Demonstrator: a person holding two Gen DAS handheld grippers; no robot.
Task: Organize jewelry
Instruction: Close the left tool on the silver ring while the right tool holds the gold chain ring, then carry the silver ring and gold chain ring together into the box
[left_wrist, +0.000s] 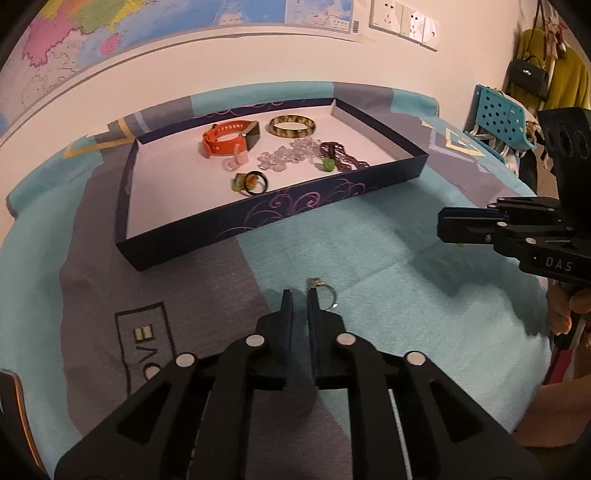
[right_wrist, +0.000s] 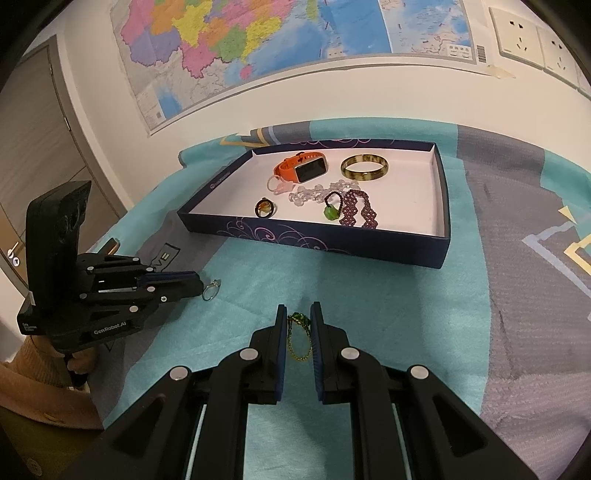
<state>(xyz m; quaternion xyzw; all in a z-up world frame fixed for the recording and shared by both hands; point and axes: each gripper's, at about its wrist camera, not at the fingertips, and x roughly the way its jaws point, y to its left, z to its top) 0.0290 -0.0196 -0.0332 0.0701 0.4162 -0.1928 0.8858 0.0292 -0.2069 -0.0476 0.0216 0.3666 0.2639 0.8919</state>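
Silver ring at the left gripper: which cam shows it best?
Right wrist: the silver ring shows whole, side-on, at the left gripper tips. Left wrist shows the ring partly hidden behind the right finger.

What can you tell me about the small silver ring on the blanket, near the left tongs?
The silver ring is a thin metal band with a small raised setting on top, apparently a clear stone. It is outside the tray, on the turquoise part of the blanket. It stands at the tips of the left tongs, which appear closed on its edge; the band sticks out to one side. Finer detail is too small to see.
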